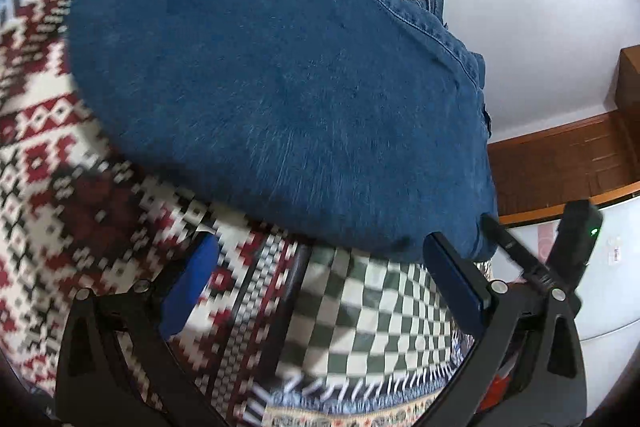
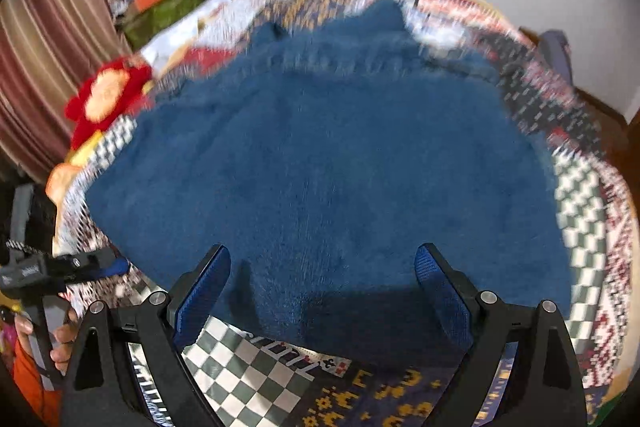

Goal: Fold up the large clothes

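Observation:
A large blue denim garment (image 1: 280, 95) lies spread on a patchwork bedspread (image 1: 44, 155). It also fills the middle of the right wrist view (image 2: 332, 163). My left gripper (image 1: 320, 259) is open and empty, just short of the garment's near edge. My right gripper (image 2: 324, 263) is open and empty, its blue pads (image 2: 440, 291) over the garment's near edge. The left gripper also shows at the left edge of the right wrist view (image 2: 80, 267), held by a hand. The right gripper shows at the right of the left wrist view (image 1: 536, 243).
The bedspread (image 2: 588, 227) covers the bed. A red flower cushion (image 2: 104, 99) lies at the bed's left. A pile of clothes (image 2: 160, 3) and a striped curtain (image 2: 44, 39) stand behind. A wooden headboard (image 1: 560, 163) and white wall (image 1: 520, 7) lie beyond the bed.

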Demonstrator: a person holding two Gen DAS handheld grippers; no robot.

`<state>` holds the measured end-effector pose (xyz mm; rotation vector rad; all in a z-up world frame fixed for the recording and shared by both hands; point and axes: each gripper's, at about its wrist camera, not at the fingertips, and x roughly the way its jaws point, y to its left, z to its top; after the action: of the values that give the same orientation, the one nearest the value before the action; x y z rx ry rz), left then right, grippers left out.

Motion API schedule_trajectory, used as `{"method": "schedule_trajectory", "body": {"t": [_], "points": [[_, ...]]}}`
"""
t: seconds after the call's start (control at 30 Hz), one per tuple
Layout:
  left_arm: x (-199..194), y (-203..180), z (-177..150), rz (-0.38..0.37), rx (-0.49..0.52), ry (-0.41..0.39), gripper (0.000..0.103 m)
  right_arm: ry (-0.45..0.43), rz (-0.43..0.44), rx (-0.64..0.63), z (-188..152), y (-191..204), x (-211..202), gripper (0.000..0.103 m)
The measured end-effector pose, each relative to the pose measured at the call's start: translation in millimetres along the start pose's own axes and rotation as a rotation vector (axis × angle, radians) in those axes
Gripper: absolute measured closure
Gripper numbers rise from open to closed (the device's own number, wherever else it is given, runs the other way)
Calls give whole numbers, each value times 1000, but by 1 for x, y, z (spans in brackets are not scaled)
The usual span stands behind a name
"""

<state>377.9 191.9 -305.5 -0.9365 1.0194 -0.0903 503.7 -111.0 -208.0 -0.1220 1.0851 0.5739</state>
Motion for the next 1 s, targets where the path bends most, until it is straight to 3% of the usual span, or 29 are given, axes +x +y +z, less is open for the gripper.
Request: {"method": "schedule_trajectory", "body": {"t": [0.23, 0.37, 0.47, 0.57, 0.77, 1.0], "points": [[12, 10, 35, -95, -75, -114, 1, -28, -58, -73, -7, 10, 12, 6], [14, 14, 52, 7, -112, -178, 33, -26, -31, -45, -5, 5, 10, 6], [12, 11, 56, 58, -121, -213, 49, -16, -23, -29, -4, 4, 8, 6], [-3, 1, 58, 109, -85, -278, 72, 0, -20, -15, -3, 4, 4, 6], [-54, -40, 54, 110, 29, -401, 76, -23, -45, -34, -1, 14, -16, 6], [-123, -68, 45, 105, 79, -547, 76, -81, -21, -121, 10, 50, -42, 6]]}}
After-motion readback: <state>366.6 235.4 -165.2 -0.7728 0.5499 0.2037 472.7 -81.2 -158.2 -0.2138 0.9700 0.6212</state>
